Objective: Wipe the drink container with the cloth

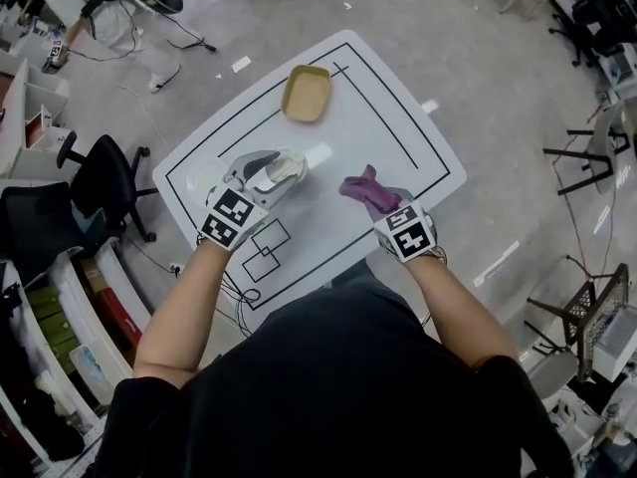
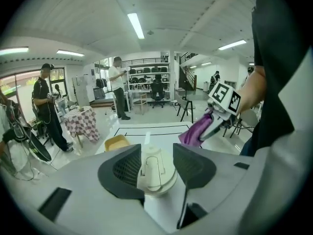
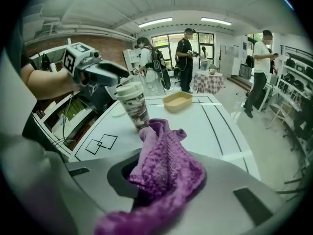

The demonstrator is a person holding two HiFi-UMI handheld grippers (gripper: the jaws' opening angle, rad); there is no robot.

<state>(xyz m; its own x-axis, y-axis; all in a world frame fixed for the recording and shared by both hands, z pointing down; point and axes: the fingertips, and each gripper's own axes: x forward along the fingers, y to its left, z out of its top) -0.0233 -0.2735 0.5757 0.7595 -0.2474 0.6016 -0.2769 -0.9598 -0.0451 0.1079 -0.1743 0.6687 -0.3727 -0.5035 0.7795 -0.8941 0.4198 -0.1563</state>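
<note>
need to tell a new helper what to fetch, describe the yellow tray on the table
On the white table marked with black lines, look to the far end. The shallow tan-yellow tray sits there alone, open and empty, unlike the lidded paper cup and the purple cloth held nearer the person.

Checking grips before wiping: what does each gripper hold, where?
Left gripper holds the cup at its lid; right gripper holds the purple cloth by its middle.

Bright even light from ceiling tube lights (image 2: 136,25), glare on the white table (image 1: 320,153); gripper views bulge, corners dark, purple cloth (image 3: 166,175) blurred close up
</note>
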